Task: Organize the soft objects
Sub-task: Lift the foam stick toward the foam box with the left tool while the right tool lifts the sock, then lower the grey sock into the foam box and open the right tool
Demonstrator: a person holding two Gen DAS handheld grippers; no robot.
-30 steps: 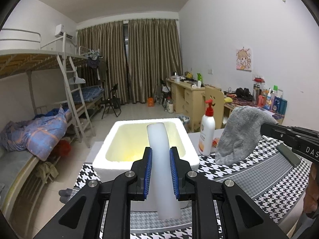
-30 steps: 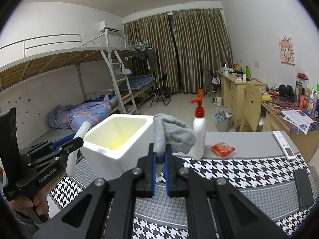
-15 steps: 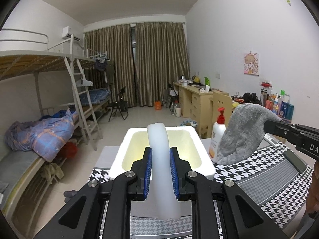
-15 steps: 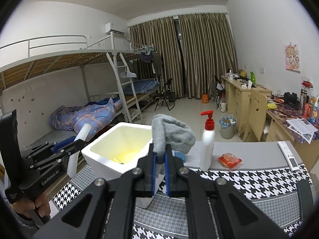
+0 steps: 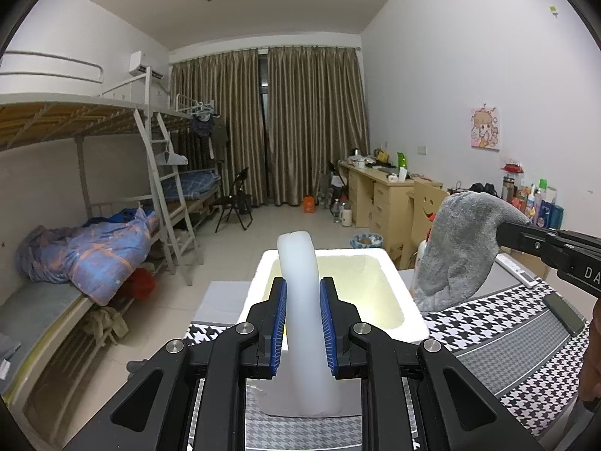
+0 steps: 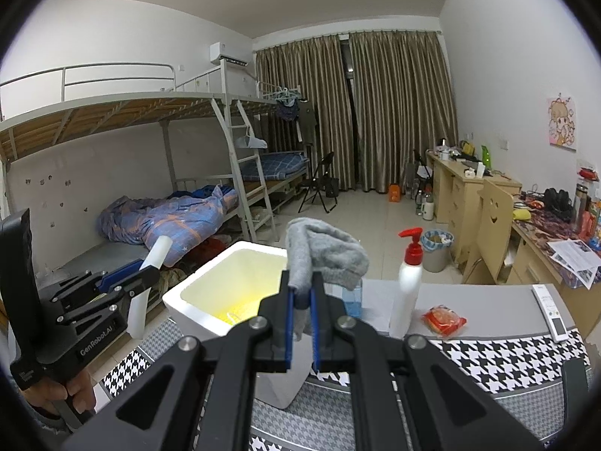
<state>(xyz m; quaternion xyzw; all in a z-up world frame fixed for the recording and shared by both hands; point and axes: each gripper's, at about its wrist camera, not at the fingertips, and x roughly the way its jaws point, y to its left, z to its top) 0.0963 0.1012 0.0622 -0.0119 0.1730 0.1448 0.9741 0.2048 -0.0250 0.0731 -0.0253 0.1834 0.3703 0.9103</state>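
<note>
My left gripper [image 5: 302, 323] is shut on a white foam strip [image 5: 300, 263], which stands bent between the blue pads in front of the white foam box [image 5: 409, 312]. From the right wrist view the same left gripper [image 6: 144, 270] and foam strip [image 6: 157, 253] hang left of the foam box [image 6: 180, 300]. My right gripper [image 6: 300, 323] is shut on a grey cloth [image 6: 323, 251], held up just right of the box opening. In the left wrist view the grey cloth [image 5: 458, 251] dangles from the right gripper at the right edge.
A white pump bottle with a red top [image 6: 409, 282], a red snack packet [image 6: 443, 319] and a white remote [image 6: 550, 312] lie on the houndstooth tablecloth [image 6: 507, 357]. A bunk bed [image 5: 75, 225] stands left, wooden desks [image 5: 379, 195] right. A person's hand [image 6: 71, 391] holds the left gripper.
Both grippers have drifted a little: the foam box now sits nearer the centre in the left wrist view, and the grey cloth has risen slightly. Both grips are unchanged.
</note>
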